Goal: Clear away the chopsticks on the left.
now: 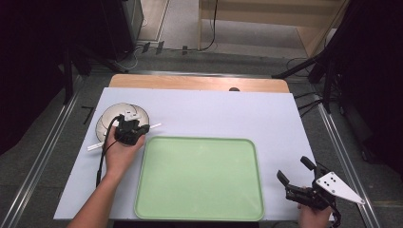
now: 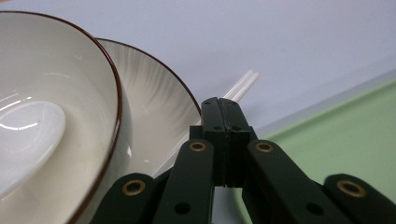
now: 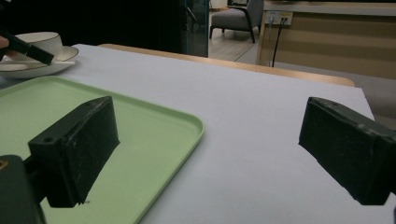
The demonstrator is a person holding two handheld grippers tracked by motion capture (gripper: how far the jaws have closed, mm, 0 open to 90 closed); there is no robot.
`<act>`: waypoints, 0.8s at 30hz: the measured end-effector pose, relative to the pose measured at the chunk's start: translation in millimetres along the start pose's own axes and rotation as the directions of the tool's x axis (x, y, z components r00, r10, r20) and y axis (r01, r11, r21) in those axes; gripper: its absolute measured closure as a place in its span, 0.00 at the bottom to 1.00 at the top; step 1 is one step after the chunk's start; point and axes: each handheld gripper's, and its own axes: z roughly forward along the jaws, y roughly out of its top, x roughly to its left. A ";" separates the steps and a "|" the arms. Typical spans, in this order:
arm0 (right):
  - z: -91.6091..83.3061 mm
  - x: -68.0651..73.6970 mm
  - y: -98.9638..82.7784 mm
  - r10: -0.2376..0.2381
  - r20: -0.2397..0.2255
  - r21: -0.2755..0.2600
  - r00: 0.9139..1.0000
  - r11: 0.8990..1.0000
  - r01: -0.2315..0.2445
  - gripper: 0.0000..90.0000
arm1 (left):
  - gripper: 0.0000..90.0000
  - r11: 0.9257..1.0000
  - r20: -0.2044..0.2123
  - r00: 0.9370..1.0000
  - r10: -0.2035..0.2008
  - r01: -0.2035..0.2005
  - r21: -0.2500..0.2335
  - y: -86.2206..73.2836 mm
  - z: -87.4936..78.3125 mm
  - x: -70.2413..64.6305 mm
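Pair of translucent white plastic chopsticks (image 1: 154, 127) lying left of centre, just beside brown-rimmed white ceramic bowl (image 1: 124, 112) on matching saucer (image 2: 154, 88). Left gripper (image 1: 127, 124) over them, jaws pressed together, no visible pinch. Right gripper (image 1: 297, 171) lower right, spread wide, beside pale green plastic tray (image 1: 199, 178).

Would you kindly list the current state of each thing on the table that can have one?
left gripper: shut, at the chopsticks.
right gripper: open, holding nothing.
bowl: upright on the plate, a white spoon inside.
plate: flat under the bowl.
chopsticks: lying paired against the plate.
tray: bare.
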 end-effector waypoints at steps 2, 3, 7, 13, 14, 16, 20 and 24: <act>0.2 0.1 -0.3 0.006 -0.007 0.006 1.000 1.000 -0.006 0.05 | 1.00 1.000 -0.013 1.000 0.002 -0.002 -0.001 3.9 4.7 1.0; 0.6 -0.1 -0.5 0.009 -0.013 0.005 1.000 1.000 -0.009 0.05 | 1.00 1.000 -0.017 1.000 0.006 -0.006 0.000 5.2 6.5 0.7; 1.1 -0.2 -1.1 0.011 -0.016 0.012 1.000 1.000 -0.010 0.05 | 1.00 1.000 -0.035 0.999 0.005 -0.005 -0.005 8.8 11.4 0.7; 2.5 -0.7 -2.1 0.017 -0.025 0.024 1.000 1.000 -0.016 0.07 | 1.00 1.000 -0.020 1.000 -0.017 0.016 -0.013 12.8 17.6 4.0; 2.9 -0.4 -2.3 0.018 -0.028 0.030 0.999 0.999 -0.017 0.09 | 1.00 0.999 0.011 1.000 -0.018 0.019 -0.026 13.8 13.3 3.0; 2.9 -0.2 -2.2 0.017 -0.027 0.031 0.999 0.999 -0.016 0.11 | 0.92 0.999 0.017 1.000 -0.021 0.022 -0.038 14.5 9.1 1.3; 2.1 -0.4 -2.6 0.009 -0.025 0.035 1.000 0.999 -0.009 0.14 | 0.86 0.994 0.123 0.991 -0.050 0.062 -0.095 9.8 -25.9 5.1; 0.2 -1.2 -2.9 0.011 -0.023 0.039 1.000 0.999 -0.010 0.14 | 0.84 0.994 0.149 0.988 -0.036 0.051 -0.099 -5.7 -52.3 17.5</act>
